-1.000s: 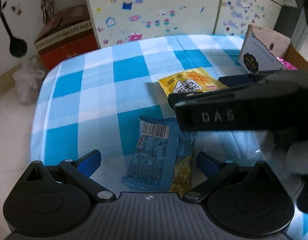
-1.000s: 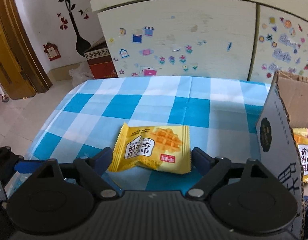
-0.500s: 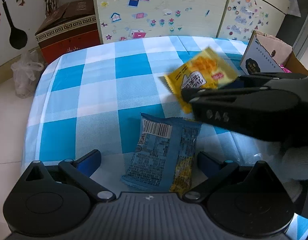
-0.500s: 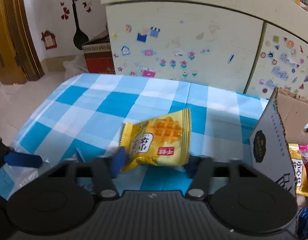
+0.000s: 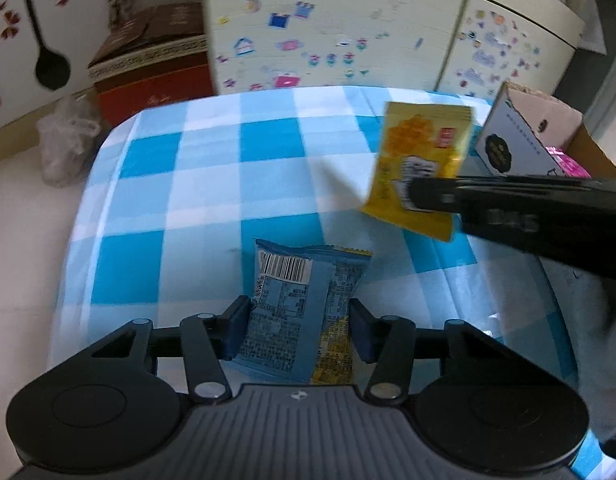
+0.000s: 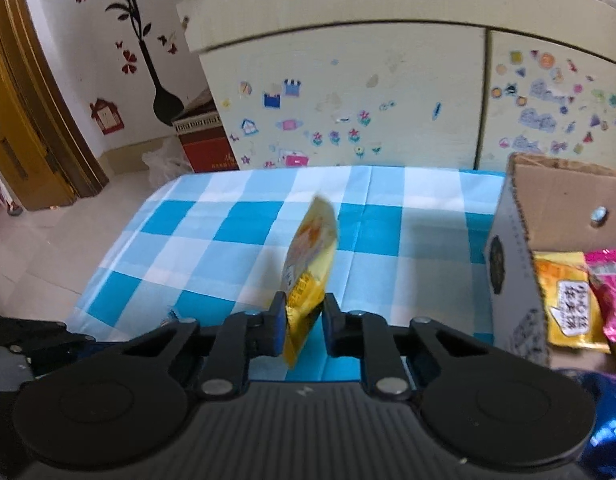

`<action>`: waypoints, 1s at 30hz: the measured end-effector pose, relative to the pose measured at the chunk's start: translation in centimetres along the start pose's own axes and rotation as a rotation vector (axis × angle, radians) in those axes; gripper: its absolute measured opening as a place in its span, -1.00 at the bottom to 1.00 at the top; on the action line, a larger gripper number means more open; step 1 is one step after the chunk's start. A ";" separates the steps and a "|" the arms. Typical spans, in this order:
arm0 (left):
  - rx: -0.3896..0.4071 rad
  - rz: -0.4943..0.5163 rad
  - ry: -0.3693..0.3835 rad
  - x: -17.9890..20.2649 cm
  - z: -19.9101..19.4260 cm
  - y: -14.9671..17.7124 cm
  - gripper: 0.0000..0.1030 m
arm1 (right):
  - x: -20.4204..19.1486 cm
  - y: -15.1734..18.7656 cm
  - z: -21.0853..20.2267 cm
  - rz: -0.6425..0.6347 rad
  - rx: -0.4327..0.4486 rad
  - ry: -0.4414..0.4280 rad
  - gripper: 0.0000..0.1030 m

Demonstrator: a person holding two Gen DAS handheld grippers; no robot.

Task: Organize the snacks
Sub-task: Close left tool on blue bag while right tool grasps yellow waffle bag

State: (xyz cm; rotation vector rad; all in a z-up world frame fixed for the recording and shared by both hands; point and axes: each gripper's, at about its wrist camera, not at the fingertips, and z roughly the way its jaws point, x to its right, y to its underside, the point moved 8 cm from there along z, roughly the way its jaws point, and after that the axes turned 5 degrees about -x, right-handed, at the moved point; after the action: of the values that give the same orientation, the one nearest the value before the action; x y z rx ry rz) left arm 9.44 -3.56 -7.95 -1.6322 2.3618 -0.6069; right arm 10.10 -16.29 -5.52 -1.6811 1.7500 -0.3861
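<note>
My left gripper is shut on a blue snack packet that lies barcode side up on the blue-and-white checked tablecloth. My right gripper is shut on the lower end of a yellow waffle packet, which stands on edge above the cloth. In the left wrist view the same yellow packet hangs from the right gripper's black finger. An open cardboard box at the right holds a yellow packet and a pink packet.
A cream cabinet covered in stickers stands behind the table. A red-brown carton and a clear plastic bag sit on the floor at the left. A wooden door frame is at the far left.
Both grippers have shut: the left on the blue packet, the right on the yellow packet. The right gripper has lifted the yellow packet off the cloth and it now stands on edge.
</note>
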 end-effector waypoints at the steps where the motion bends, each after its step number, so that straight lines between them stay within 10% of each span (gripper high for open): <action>1: -0.003 -0.015 0.002 -0.2 -0.1 0.2 0.11 | 0.1 0.1 -0.4 0.007 0.001 -0.002 -0.67; 30: 0.153 -0.160 0.004 0.8 -9.4 4.4 0.11 | -1.4 2.4 -14.8 -0.030 0.140 -0.065 -0.68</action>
State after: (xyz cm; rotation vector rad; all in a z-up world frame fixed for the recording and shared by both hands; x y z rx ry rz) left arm 1.74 -0.97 -1.41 -1.7621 2.1425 -0.7995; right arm -1.33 -18.13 4.17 -1.6046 1.6143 -0.4527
